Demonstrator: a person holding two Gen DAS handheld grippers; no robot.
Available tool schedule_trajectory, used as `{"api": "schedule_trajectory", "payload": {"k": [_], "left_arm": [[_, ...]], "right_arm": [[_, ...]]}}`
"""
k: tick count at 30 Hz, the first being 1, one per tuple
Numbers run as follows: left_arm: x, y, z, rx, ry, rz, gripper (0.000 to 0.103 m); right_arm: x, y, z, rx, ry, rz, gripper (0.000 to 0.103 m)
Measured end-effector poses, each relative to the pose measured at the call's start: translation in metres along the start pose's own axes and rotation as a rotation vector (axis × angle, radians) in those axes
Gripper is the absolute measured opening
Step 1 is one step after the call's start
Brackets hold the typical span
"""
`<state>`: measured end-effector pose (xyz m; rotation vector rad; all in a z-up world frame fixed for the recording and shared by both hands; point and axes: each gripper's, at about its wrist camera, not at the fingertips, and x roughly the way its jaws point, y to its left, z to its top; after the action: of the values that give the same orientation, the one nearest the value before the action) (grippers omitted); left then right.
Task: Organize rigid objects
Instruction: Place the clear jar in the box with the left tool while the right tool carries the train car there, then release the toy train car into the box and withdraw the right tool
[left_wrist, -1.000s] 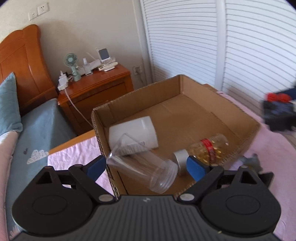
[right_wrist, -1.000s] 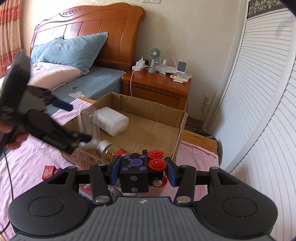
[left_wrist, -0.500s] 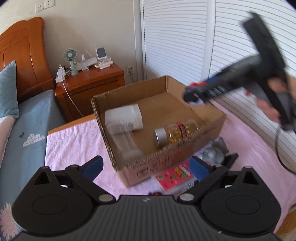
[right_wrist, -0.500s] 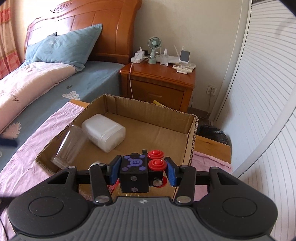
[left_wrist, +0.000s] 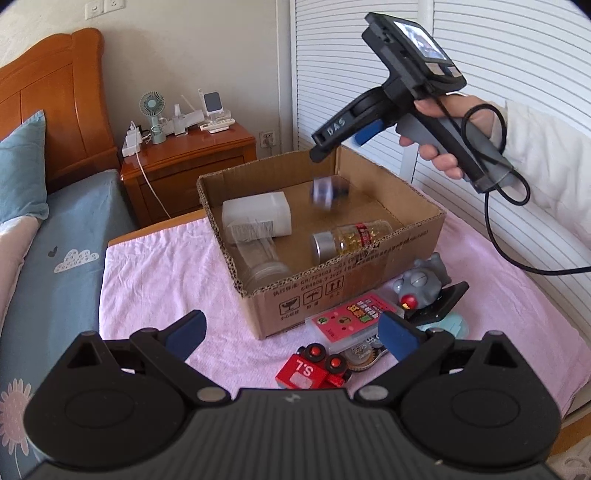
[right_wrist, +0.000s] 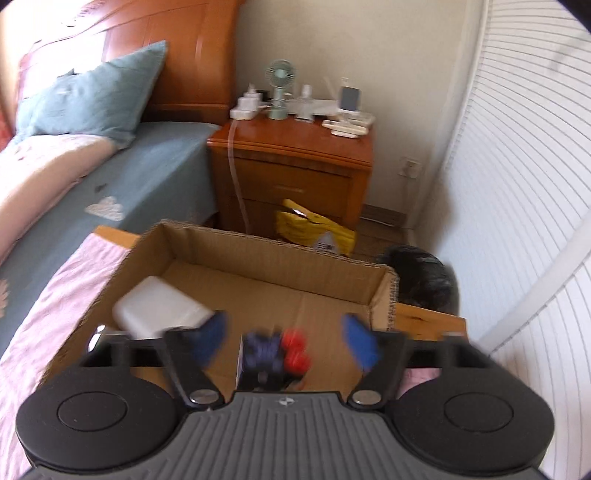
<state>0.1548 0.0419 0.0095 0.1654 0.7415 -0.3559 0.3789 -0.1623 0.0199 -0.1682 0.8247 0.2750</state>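
Note:
An open cardboard box (left_wrist: 343, 284) stands on the pink cloth. In it lie a white container (left_wrist: 258, 214), a clear jar (left_wrist: 258, 258) and a bottle of yellow capsules (left_wrist: 351, 238). A hand holds my right gripper (left_wrist: 341, 146) above the box, and its jaws are opening. The black-and-blue toy with red knobs (left_wrist: 327, 190) drops blurred beneath it. In the right wrist view the toy (right_wrist: 273, 350) is between the spread pads (right_wrist: 212, 338) and free of them. My left gripper (left_wrist: 291, 332) hangs open and empty in front of the box, over a red toy truck (left_wrist: 314, 369).
On the cloth before the box lie a pink card box (left_wrist: 351, 317), a grey toy figure (left_wrist: 417, 284) and a black piece (left_wrist: 439, 306). A wooden nightstand (left_wrist: 184, 158) and the bed (left_wrist: 55, 240) stand behind and to the left, white slatted doors (left_wrist: 517, 74) to the right.
The left gripper let the clear jar go into the box and drew back. The right gripper came over the box and spread its jaws, and the toy left them.

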Motion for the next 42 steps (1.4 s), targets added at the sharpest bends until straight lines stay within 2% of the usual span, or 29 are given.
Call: {"api": "schedule_trajectory", "payload": {"k": [5,7,18,25,28,31,36,42], "left_arm": [[-0.001,0.001,-0.004,-0.007,0.011,0.000,0.099],[-0.001,0.000,-0.005,-0.009,0.014,0.005,0.099],[-0.017,-0.010,-0.008,-0.040,0.023,0.060,0.099],[-0.027,-0.015,-0.020,-0.079,0.026,0.109,0.099],[-0.027,-0.019,-0.030,-0.093,0.022,0.142,0.099],[-0.024,-0.023,-0.041,-0.113,0.027,0.143,0.099],[-0.013,-0.026,-0.059,-0.162,0.057,0.110,0.099],[-0.004,-0.028,-0.071,-0.183,0.065,0.119,0.099]], "right_arm": [[-0.010,-0.002,-0.010,0.014,0.010,0.029,0.095],[-0.017,-0.001,-0.015,0.004,0.013,0.032,0.101],[-0.071,0.006,-0.046,0.009,0.006,0.043,0.103],[-0.104,0.011,-0.090,0.025,0.000,0.045,0.103],[-0.115,0.016,-0.115,0.033,0.001,0.037,0.103],[-0.123,0.023,-0.143,0.037,0.005,0.033,0.103],[-0.120,0.034,-0.187,0.043,0.046,0.018,0.103],[-0.100,0.047,-0.222,0.065,0.100,-0.003,0.103]]}}
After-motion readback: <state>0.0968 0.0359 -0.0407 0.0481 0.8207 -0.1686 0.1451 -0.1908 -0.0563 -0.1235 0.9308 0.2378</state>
